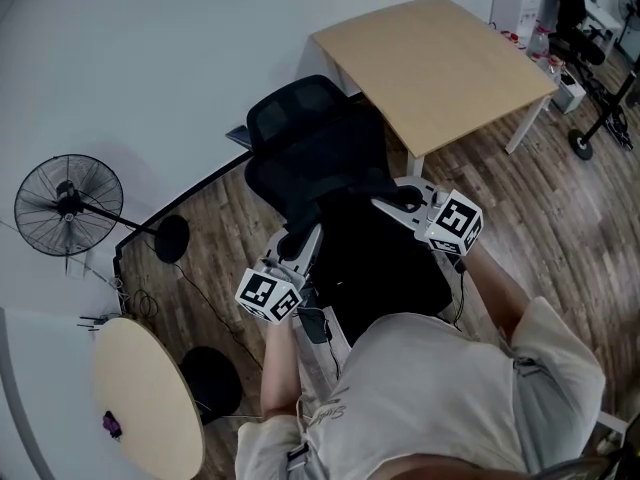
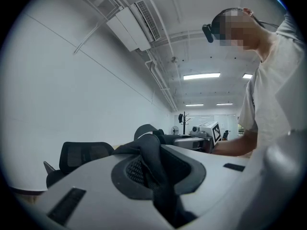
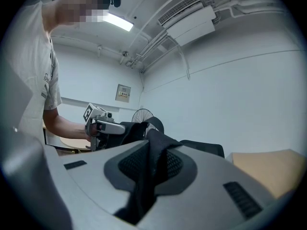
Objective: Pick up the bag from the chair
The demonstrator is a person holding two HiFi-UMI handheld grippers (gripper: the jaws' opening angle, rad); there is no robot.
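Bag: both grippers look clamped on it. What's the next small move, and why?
Probably raise both hands together with the jaws shut. The left gripper and right gripper each pinch a black fold of the bag, which is close over the chair, so an even lift should clear it without tilting.

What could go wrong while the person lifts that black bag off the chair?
The left gripper and right gripper each pinch only a thin fold of the bag, so it could slip out. The bag hangs close to the chair and might snag on it.
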